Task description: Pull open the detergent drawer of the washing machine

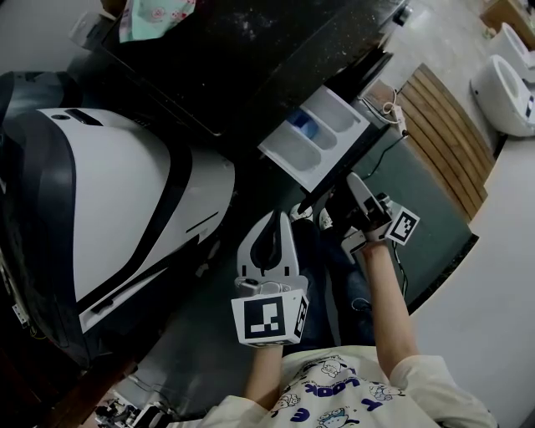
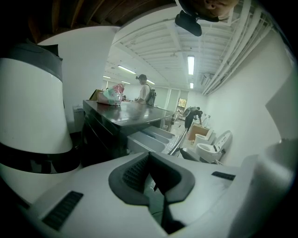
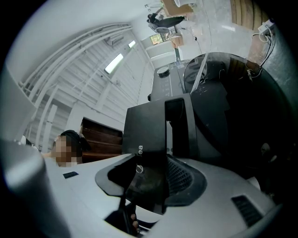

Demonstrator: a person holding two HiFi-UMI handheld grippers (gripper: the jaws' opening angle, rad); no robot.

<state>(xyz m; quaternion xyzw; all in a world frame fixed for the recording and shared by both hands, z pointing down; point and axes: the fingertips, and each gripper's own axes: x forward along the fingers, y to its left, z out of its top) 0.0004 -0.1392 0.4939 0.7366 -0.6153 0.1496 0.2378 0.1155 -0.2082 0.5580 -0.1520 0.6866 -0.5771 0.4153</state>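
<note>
The white detergent drawer [image 1: 313, 140] stands pulled well out of the dark washing machine [image 1: 251, 50], its compartments showing, one of them blue. My right gripper [image 1: 353, 180] is shut on the drawer's black front panel [image 1: 355, 159]. In the right gripper view that glossy panel [image 3: 146, 130] fills the gap between the jaws of the right gripper [image 3: 149, 174]. My left gripper [image 1: 278, 219] hangs below the drawer and apart from it, its fingertips together with nothing in them. In the left gripper view, past the left gripper [image 2: 149, 158], the open drawer [image 2: 151, 138] juts out from the machine.
A large white and grey rounded appliance [image 1: 117, 201] stands at the left. A patterned cloth [image 1: 155, 17] lies on the machine's top. A wooden slat board [image 1: 451, 125], a plug with its cable [image 1: 398, 113] and white toilets [image 1: 510, 84] are at the right. People [image 2: 145, 90] stand far off.
</note>
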